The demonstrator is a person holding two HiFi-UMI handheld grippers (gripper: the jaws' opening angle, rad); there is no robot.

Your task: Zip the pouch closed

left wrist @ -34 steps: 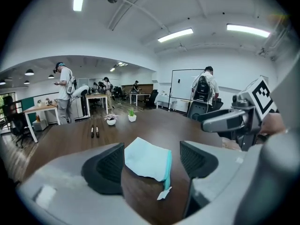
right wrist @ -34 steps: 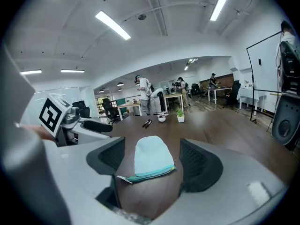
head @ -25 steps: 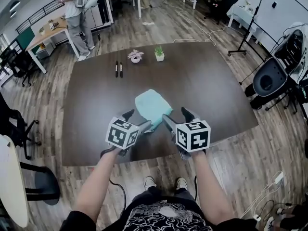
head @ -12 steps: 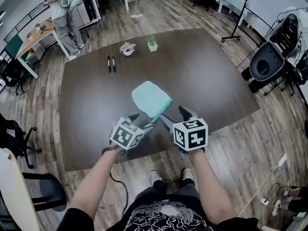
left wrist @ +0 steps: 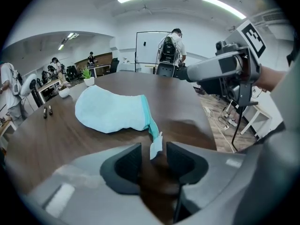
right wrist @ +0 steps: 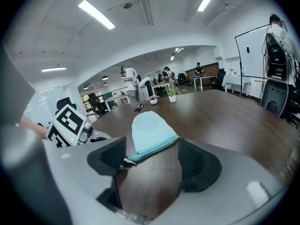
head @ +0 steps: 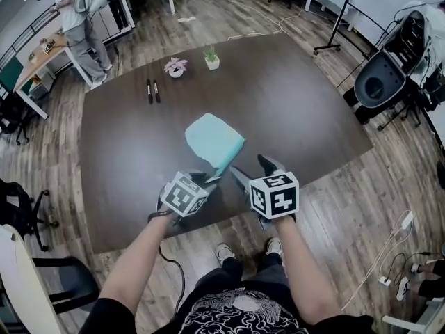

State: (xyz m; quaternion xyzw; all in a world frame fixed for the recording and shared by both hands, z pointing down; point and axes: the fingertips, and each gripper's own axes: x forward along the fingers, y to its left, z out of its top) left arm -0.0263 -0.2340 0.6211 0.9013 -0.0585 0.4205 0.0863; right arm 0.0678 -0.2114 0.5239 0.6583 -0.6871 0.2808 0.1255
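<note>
Pouch [head: 214, 140]: just one, by the table's [head: 299, 110] near edge, plus two pens [head: 149, 91], two plants [head: 211, 58]. Left gripper's [head: 207, 180] jaws, just closing in, flank its zip tab [left wrist: 156, 146] without touching it; right gripper [head: 254, 170] gapes wide, facing the zip.

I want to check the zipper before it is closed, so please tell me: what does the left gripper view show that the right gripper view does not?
Only the left gripper view: a pale tab at the end of the light turquoise fabric pouch stands between the left gripper's jaws, which have just been closing but do not press it. Only the right gripper view: the zipper's teeth and small metal pull. Both: the pouch on the dark brown table.
</note>
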